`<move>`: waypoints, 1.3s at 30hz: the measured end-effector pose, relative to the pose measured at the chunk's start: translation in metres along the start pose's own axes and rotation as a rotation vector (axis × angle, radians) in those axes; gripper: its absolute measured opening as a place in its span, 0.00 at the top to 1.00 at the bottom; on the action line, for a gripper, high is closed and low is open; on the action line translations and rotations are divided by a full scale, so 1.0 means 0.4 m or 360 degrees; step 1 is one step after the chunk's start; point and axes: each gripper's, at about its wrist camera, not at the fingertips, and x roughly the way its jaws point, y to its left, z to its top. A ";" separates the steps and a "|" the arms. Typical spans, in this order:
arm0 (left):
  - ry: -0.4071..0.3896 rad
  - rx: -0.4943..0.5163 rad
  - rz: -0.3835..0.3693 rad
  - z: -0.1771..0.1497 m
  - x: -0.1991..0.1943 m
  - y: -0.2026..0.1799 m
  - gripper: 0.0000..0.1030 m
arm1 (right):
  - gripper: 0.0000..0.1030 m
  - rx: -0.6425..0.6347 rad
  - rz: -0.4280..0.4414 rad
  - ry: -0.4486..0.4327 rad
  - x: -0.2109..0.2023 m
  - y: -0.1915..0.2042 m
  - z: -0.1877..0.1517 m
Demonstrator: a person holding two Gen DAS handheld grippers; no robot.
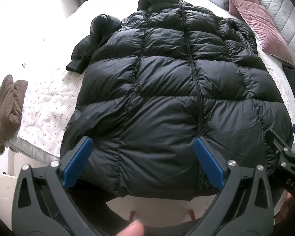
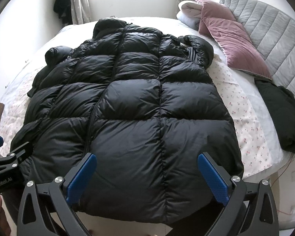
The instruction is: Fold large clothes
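**Black puffer jacket spread on the bed, both grippers wide at its hem**

A black puffer jacket (image 1: 167,90) lies flat and zipped on the bed (image 2: 251,122), hood toward the window, hem hanging over the near edge. One sleeve (image 1: 88,45) lies bunched beside its left side.

The left gripper (image 1: 143,163) hovers over the hem near the zipper, jaws spread wide, gripping nothing. The right gripper (image 2: 147,177) hovers over the hem's right half, jaws equally wide and empty.

A brown garment (image 1: 5,110) sits at the bed's left edge. Pink pillows (image 2: 232,37) lean by the grey headboard (image 2: 275,37), with a dark garment (image 2: 281,114) below them.
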 end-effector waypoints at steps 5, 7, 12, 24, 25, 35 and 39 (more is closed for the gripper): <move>0.0003 0.0002 -0.0002 -0.001 0.001 0.000 0.00 | 0.00 -0.0001 0.0000 0.0004 0.000 0.000 0.000; 0.0005 0.0000 -0.0003 -0.001 0.001 0.001 0.00 | 0.00 -0.0001 0.0002 0.0004 0.000 0.000 -0.001; 0.0003 0.0000 -0.0004 0.000 0.000 0.002 0.00 | 0.00 -0.0001 0.0002 0.0004 0.001 0.001 -0.001; 0.0005 0.0000 -0.0003 0.000 0.001 0.001 0.00 | 0.00 -0.0003 -0.0002 0.0009 0.002 0.001 -0.003; 0.0005 0.0001 -0.0003 0.001 0.001 0.001 0.00 | 0.00 -0.0003 -0.0001 0.0009 0.002 0.001 -0.003; 0.0006 -0.0001 -0.0004 0.001 0.001 0.002 0.00 | 0.00 -0.0010 0.0003 0.0017 0.008 0.005 -0.009; 0.0007 0.0000 -0.0003 0.000 0.001 0.002 0.00 | 0.00 -0.0011 0.0002 0.0020 0.007 0.004 -0.007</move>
